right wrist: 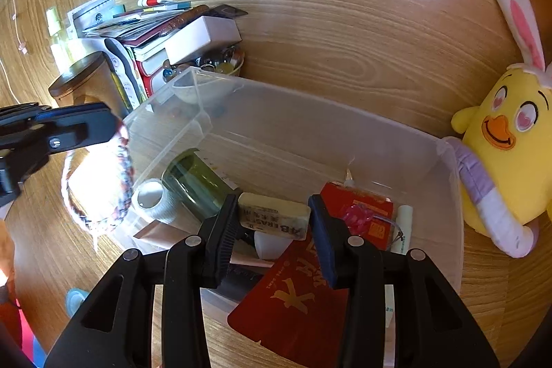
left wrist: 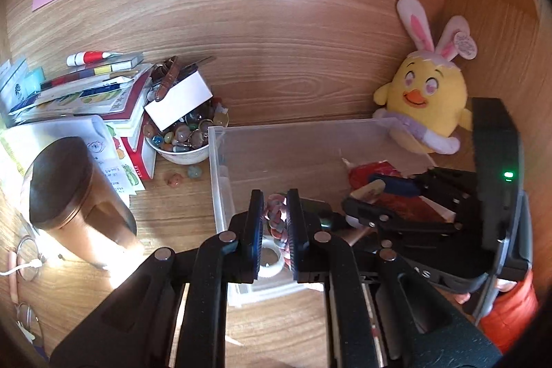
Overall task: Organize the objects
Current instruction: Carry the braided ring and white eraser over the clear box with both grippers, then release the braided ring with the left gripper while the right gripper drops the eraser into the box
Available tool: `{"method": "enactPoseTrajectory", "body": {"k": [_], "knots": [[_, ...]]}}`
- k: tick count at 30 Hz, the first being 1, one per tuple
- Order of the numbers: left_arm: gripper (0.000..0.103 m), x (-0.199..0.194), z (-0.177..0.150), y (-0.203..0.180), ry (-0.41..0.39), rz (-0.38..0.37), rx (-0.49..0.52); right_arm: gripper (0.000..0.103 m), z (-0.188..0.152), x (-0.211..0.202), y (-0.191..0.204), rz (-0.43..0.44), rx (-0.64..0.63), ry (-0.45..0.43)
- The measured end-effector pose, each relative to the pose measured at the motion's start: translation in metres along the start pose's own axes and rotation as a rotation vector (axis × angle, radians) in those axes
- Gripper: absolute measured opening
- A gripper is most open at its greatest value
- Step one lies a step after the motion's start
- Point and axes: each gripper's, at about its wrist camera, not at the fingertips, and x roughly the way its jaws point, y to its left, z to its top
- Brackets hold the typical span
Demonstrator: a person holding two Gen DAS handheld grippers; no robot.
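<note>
My left gripper (left wrist: 274, 199) is shut on a braided multicoloured cord loop (left wrist: 276, 219), held above the near left corner of a clear plastic bin (left wrist: 217, 161). In the right wrist view the loop (right wrist: 96, 188) hangs from the left gripper (right wrist: 115, 126) just outside the bin's left wall. My right gripper (right wrist: 272, 209) is shut on a beige 4B eraser (right wrist: 272, 219), low over the inside of the bin (right wrist: 452, 195). From the left wrist view the right gripper (left wrist: 365, 199) and the eraser (left wrist: 369, 188) are inside the bin, to the right.
The bin holds a white tape roll (right wrist: 153, 199), a green jar (right wrist: 196, 181), a red envelope (right wrist: 293, 299) and a red packet (right wrist: 365, 216). A yellow plush chick (left wrist: 424, 99) sits at its right. To its left are a marble bowl (left wrist: 183, 140), stacked books (left wrist: 86, 92) and a wooden-lidded jar (left wrist: 69, 188).
</note>
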Motion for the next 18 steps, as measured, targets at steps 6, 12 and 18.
{"method": "enactPoseTrajectory", "body": {"k": [6, 12, 18], "knots": [[0.012, 0.018, -0.001, 0.0, 0.022, 0.026, 0.006, 0.038, 0.0, 0.001, 0.001, -0.001, -0.009, -0.003], [0.012, 0.021, -0.004, 0.002, 0.031, 0.026, 0.0, 0.05, 0.001, -0.001, -0.001, -0.001, -0.006, -0.002], [0.017, 0.015, -0.004, -0.002, 0.027, 0.022, 0.007, 0.057, 0.001, -0.01, -0.003, 0.005, 0.003, -0.02]]}}
